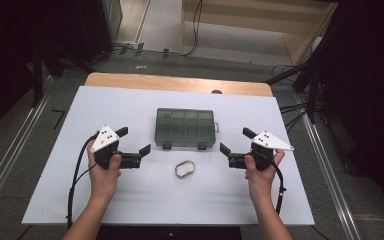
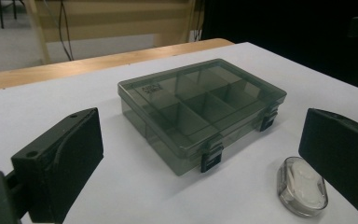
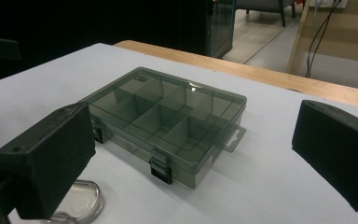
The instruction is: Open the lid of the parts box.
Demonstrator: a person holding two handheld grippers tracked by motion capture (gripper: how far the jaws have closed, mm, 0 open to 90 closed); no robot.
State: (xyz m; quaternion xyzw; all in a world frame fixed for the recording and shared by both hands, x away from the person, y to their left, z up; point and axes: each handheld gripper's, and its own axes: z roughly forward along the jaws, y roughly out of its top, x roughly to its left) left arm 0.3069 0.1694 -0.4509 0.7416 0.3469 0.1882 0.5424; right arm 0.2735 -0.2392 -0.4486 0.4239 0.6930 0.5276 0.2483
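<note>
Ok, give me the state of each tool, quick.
Left tool: open, holding nothing, beside the box.
Right tool: open, holding nothing.

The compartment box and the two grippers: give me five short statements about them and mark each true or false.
1. The compartment box has its lid closed. True.
2. The left gripper is shut on the box. False: it is open and holds nothing, apart from the box.
3. The small oval case lies nearer the person than the box. True.
4. The oval case sits on top of the box lid. False: it lies on the white table, apart from the box.
5. The right gripper is open, to the right of the box. True.
</note>
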